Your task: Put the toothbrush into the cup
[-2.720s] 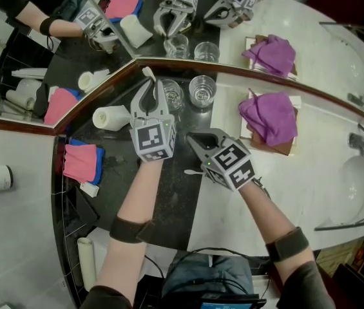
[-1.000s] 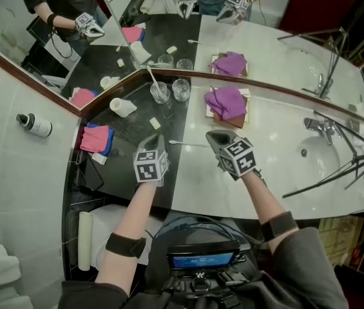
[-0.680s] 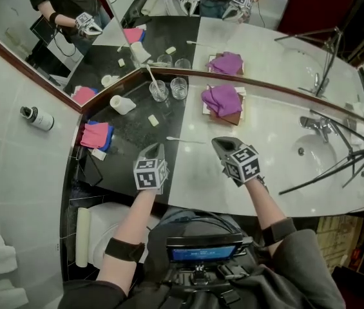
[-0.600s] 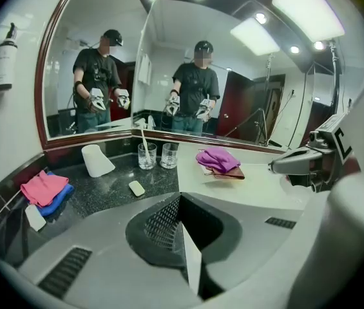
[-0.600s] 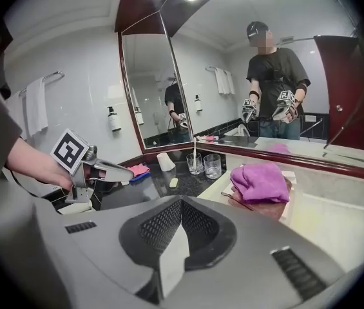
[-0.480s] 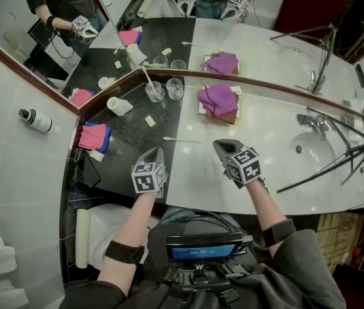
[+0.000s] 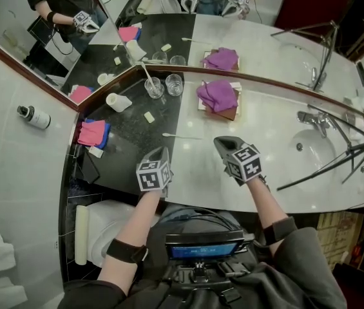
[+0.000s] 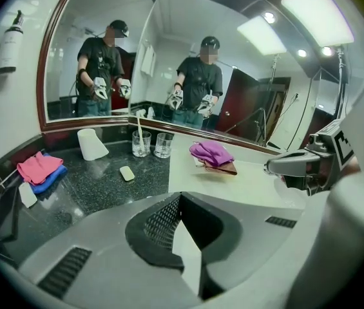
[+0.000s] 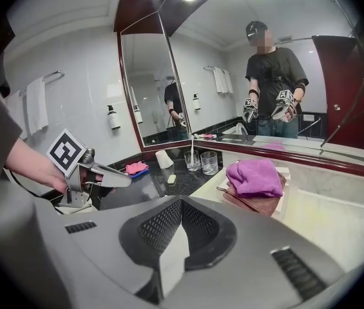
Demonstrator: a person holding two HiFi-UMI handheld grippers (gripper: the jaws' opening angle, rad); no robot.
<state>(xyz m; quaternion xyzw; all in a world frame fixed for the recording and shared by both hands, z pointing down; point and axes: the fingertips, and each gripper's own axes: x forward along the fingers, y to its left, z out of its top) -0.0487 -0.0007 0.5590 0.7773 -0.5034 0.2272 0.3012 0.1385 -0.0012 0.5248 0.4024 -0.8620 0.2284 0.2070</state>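
Two clear glasses stand at the back of the black counter. The left glass (image 7: 154,87) (image 8: 141,144) (image 9: 192,160) holds a white toothbrush (image 7: 147,73) that leans up and left. The right glass (image 7: 174,84) (image 8: 163,145) is empty. A second white toothbrush (image 7: 182,136) lies flat where the black and white counter meet. My left gripper (image 7: 162,153) (image 8: 183,224) is shut and empty over the black counter's near edge, well short of the glasses. My right gripper (image 7: 221,141) (image 9: 176,230) is shut and empty over the white counter, right of the lying toothbrush.
A purple towel (image 7: 218,95) lies on a wooden tray at the back. A soap bar (image 7: 149,116), a tipped white cup (image 7: 117,102) and pink and blue cloths (image 7: 93,134) sit on the black counter. The sink (image 7: 317,150) with its tap (image 7: 310,118) and tripod legs are at the right.
My left gripper has left the glass, where the toothbrush now stands by itself. Both grippers have drawn back toward the counter's near edge, shut.
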